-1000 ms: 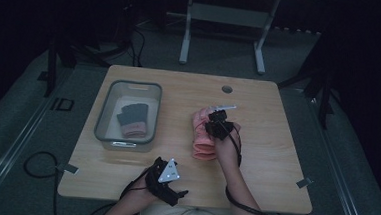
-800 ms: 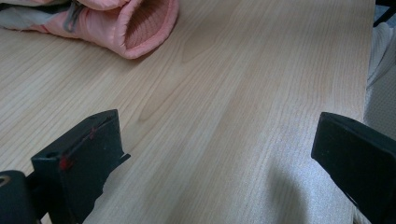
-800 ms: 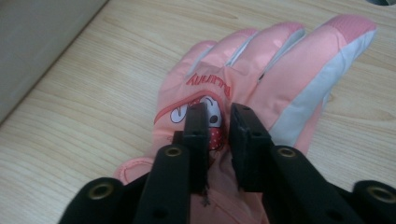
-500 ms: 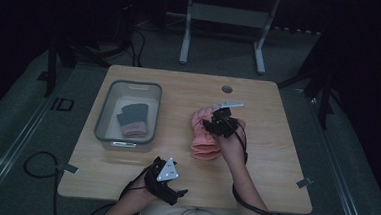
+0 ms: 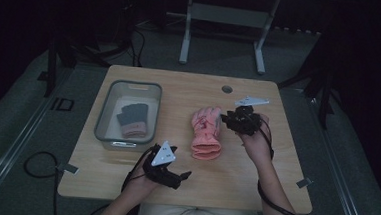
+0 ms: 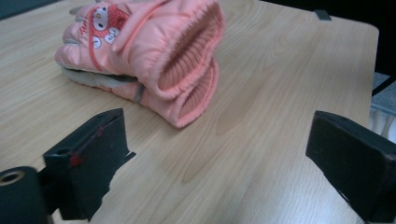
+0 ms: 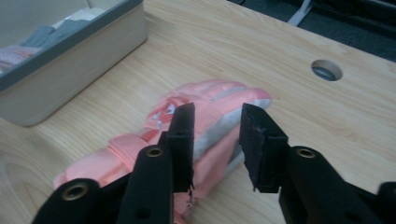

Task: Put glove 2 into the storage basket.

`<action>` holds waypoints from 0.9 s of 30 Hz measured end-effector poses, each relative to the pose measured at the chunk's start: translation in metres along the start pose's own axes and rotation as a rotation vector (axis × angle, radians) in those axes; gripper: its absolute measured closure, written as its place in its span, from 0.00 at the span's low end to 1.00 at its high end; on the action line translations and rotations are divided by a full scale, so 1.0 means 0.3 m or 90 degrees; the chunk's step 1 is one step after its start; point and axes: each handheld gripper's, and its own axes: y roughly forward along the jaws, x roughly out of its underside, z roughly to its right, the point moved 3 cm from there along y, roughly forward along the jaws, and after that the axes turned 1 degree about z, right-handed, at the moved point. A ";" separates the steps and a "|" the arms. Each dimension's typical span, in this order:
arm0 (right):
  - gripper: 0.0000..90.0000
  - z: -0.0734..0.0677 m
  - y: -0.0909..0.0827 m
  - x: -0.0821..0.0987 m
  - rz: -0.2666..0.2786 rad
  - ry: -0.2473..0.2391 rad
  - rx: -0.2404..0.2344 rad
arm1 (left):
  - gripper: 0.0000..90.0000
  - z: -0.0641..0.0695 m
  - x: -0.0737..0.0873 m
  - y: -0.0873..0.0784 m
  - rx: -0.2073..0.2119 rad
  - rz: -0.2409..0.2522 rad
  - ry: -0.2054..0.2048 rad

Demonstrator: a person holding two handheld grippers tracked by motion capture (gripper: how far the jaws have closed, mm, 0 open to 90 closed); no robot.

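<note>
wooden table [image 5: 137, 204], grey carpet [image 5: 37, 128]

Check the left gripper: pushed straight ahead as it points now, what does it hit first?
Most likely the pink gloves, cuff end first. They lie ahead, left of centre between the open left gripper fingers; only bare table lies between. Depth is unclear, so it might skim past.

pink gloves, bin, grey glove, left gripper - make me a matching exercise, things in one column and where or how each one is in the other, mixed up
Things:
1. pink gloves
2. bin
3. grey glove
4. left gripper

Places or states:
A. at the table's near edge, jaws wide apart with nothing between them
B. stacked on the bare wood at the middle of the table
C. lying inside the bin
D. standing on the table's left part

Pairs: 1-B, 2-D, 3-C, 4-A
</note>
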 end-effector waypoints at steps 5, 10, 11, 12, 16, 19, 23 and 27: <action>0.95 0.004 0.018 0.006 -0.027 -0.021 -0.016 | 0.09 -0.055 -0.101 0.009 -0.014 -0.028 -0.057; 0.88 -0.022 0.083 -0.009 -0.029 -0.030 -0.029 | 0.16 -0.110 -0.219 0.055 -0.049 -0.039 -0.030; 0.86 -0.023 0.096 -0.013 -0.027 -0.030 -0.026 | 0.17 -0.125 -0.241 0.067 -0.059 -0.043 -0.030; 0.85 -0.024 0.106 -0.016 -0.027 -0.023 -0.023 | 0.17 -0.142 -0.264 0.078 -0.065 -0.042 -0.032; 0.79 -0.032 0.141 -0.019 -0.026 -0.009 -0.019 | 0.29 -0.209 -0.328 0.120 -0.104 -0.042 -0.051; 0.77 -0.042 0.170 0.001 -0.044 -0.013 -0.017 | 0.39 -0.253 -0.337 0.162 -0.093 -0.057 -0.098; 0.71 -0.029 0.199 0.067 -0.075 -0.002 -0.017 | 0.37 -0.288 -0.301 0.229 -0.115 -0.099 -0.127; 0.62 0.009 0.211 0.124 -0.092 0.030 -0.039 | 0.30 -0.330 -0.252 0.281 -0.101 -0.113 -0.185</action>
